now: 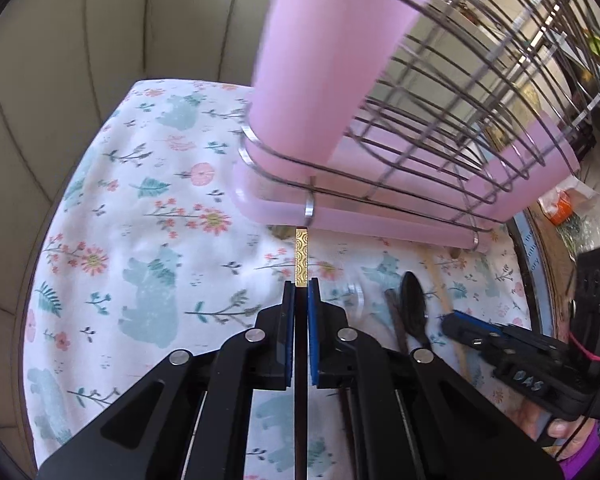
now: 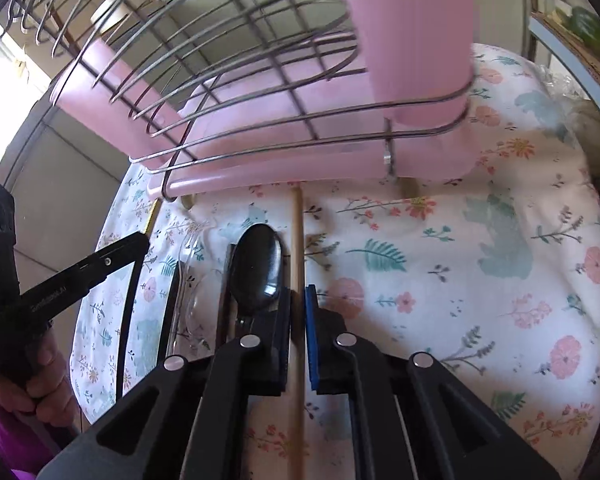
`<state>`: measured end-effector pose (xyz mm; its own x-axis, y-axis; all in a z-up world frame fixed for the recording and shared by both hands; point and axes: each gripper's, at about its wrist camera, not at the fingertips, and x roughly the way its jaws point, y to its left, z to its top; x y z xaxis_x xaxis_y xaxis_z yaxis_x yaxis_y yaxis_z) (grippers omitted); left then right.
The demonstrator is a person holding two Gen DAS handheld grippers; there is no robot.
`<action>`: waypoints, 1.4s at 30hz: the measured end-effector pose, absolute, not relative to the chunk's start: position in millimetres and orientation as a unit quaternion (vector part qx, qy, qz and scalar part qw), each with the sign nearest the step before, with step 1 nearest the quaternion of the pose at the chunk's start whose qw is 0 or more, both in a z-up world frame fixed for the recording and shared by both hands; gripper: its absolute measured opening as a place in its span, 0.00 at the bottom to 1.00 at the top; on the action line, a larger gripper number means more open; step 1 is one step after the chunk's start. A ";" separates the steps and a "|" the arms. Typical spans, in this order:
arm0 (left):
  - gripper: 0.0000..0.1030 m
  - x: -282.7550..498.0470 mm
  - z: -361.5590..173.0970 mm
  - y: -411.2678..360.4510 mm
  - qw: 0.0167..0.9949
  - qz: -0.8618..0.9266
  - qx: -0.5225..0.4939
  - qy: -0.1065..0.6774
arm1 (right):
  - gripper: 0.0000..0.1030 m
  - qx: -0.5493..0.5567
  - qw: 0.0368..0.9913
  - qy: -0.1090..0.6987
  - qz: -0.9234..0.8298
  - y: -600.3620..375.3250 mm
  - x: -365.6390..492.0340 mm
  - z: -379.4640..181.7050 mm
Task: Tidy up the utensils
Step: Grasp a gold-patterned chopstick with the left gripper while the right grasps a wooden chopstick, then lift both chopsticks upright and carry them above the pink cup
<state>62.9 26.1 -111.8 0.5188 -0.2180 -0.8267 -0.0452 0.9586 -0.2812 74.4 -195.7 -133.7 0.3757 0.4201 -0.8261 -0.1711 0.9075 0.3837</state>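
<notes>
Pinching a gold-tipped chopstick, the left gripper points at the pink rack. Right gripper jaws clamp a wooden chopstick beside the black spoon, just before that rack.

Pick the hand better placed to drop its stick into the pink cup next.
Left, probably. The left gripper is shut on the gold-tipped chopstick, aimed toward the pink cup. The right gripper is only closing around the wooden chopstick lying on the cloth.
</notes>
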 end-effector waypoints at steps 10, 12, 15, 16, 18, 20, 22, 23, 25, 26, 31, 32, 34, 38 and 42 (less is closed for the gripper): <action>0.05 66.5 -126.7 42.6 0.848 -0.023 -0.137 0.512 | 0.07 0.131 0.821 0.539 0.135 -226.6 67.4 -130.0; 0.05 67.6 -131.5 42.9 0.842 -0.024 -0.132 0.522 | 0.07 0.126 0.816 0.546 0.138 -225.0 68.4 -132.6; 0.05 69.9 -136.1 41.7 0.838 -0.027 -0.118 0.533 | 0.09 0.115 0.814 0.550 0.146 -214.9 70.3 -135.1; 0.05 70.0 -135.5 41.6 0.837 -0.027 -0.115 0.534 | 0.10 0.111 0.813 0.551 0.148 -212.8 70.9 -135.5; 0.05 72.2 -135.9 39.6 0.835 -0.027 -0.110 0.538 | 0.10 0.106 0.812 0.554 0.150 -209.5 72.6 -136.3; 0.06 75.1 -136.0 38.3 0.833 -0.029 -0.102 0.543 | 0.11 0.103 0.809 0.558 0.152 -205.8 78.1 -137.2; 0.06 78.5 -136.6 37.0 0.830 -0.032 -0.097 0.549 | 0.12 0.096 0.805 0.564 0.157 -204.8 83.1 -136.6; 0.06 80.0 -137.2 37.1 0.828 -0.035 -0.095 0.552 | 0.12 0.092 0.804 0.565 0.159 -202.4 86.1 -136.6; 0.06 84.8 -138.0 37.3 0.825 -0.038 -0.091 0.557 | 0.13 0.081 0.802 0.569 0.164 -198.5 91.4 -136.2; 0.07 85.9 -138.5 37.0 0.823 -0.039 -0.089 0.559 | 0.13 0.078 0.801 0.571 0.166 -197.1 93.8 -136.6; 0.07 87.6 -140.8 36.3 0.822 -0.040 -0.078 0.562 | 0.14 0.093 0.796 0.573 0.170 -196.0 104.8 -140.2; 0.07 89.0 -140.9 35.9 0.823 -0.040 -0.078 0.562 | 0.13 0.097 0.796 0.572 0.170 -198.4 105.0 -140.2; 0.07 91.4 -141.5 32.1 0.824 -0.040 -0.078 0.560 | 0.08 0.103 0.798 0.569 0.168 -201.8 104.9 -140.4; 0.06 86.5 -139.6 35.3 0.828 -0.042 -0.082 0.552 | 0.06 0.124 0.802 0.559 0.171 -213.1 102.1 -139.2; 0.06 74.4 -131.4 44.0 0.835 -0.042 -0.097 0.539 | 0.06 0.141 0.812 0.537 0.179 -226.9 92.4 -128.8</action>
<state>74.4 44.0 -131.4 0.4145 -0.1750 -0.8931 -0.0344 0.9776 -0.2075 92.4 -226.9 -128.8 0.3584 0.4426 -0.8220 -0.1390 0.8960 0.4218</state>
